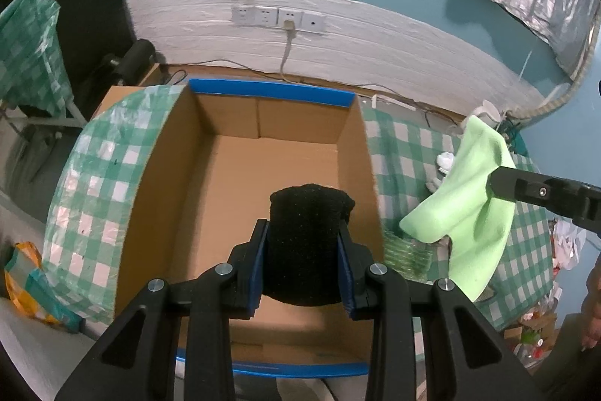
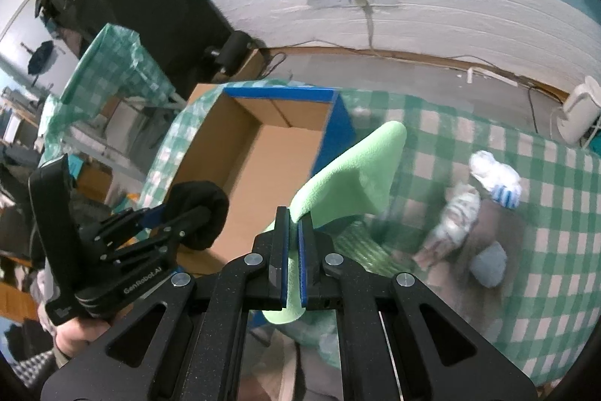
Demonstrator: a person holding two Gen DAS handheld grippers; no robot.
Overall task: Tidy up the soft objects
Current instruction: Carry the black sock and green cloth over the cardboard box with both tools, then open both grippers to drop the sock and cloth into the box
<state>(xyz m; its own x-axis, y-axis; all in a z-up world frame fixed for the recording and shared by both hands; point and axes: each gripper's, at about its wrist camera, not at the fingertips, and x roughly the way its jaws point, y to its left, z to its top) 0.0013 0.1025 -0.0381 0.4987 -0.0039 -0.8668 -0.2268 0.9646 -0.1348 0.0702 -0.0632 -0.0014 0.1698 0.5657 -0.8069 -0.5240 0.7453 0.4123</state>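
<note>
My left gripper (image 1: 303, 235) is shut on a rolled black sock (image 1: 306, 243) and holds it above the open cardboard box (image 1: 263, 168), whose floor is bare. The same gripper and black sock (image 2: 199, 213) show at the left of the right wrist view. My right gripper (image 2: 293, 217) is shut on a light green cloth (image 2: 353, 179) that it holds in the air just right of the box (image 2: 263, 156). The cloth (image 1: 469, 205) also hangs from the right gripper in the left wrist view.
The box has blue-taped rims and sits on a green-and-white checked tablecloth (image 2: 544, 250). Several rolled socks and soft items (image 2: 492, 183) lie on the cloth to the right. A wall with sockets (image 1: 278, 17) and cables runs behind. A green woven item (image 1: 405, 254) lies under the cloth.
</note>
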